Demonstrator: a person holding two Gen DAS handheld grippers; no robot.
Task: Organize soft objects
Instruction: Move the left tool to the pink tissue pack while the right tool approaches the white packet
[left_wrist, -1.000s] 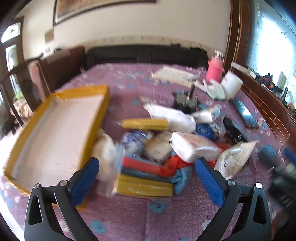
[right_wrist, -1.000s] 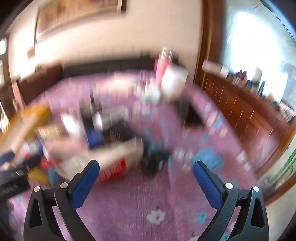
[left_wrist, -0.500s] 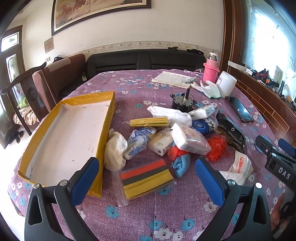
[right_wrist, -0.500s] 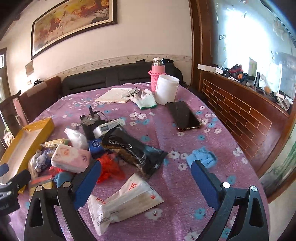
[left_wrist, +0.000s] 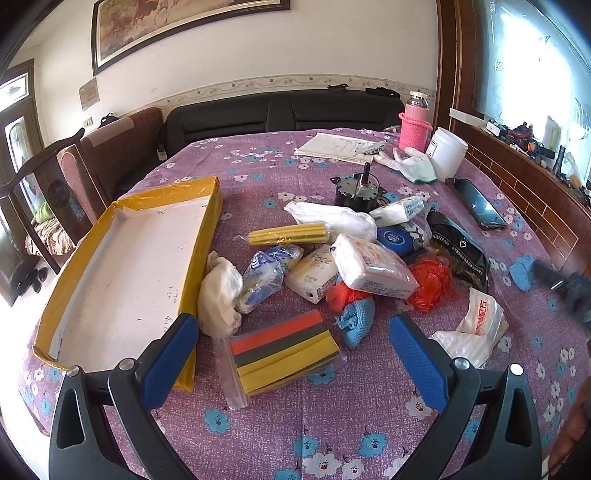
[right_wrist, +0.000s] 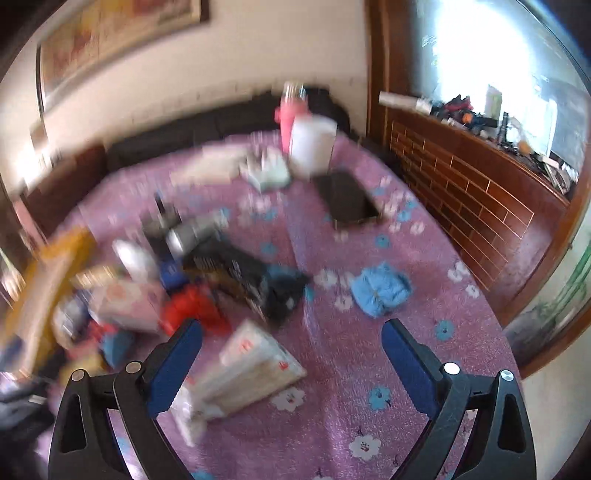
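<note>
Tablecloth (left_wrist: 280, 155): purple, white and blue flowers. Tray (left_wrist: 210, 225): yellow rim, white inside. Sponge pack (left_wrist: 284, 350): orange, grey, yellow stripes.

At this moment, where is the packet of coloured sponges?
In the left wrist view, the sponge packet lies on the tablecloth between the open left gripper's fingers, just right of the yellow tray and beside the blue knitted item.

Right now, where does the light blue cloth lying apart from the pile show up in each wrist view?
Left wrist: the light blue cloth sits at the far right edge, beside the black pouch.
Right wrist: the cloth lies right of centre, blurred, alone on the tablecloth.
Shared landmark: the white jar at the table's far end.
</note>
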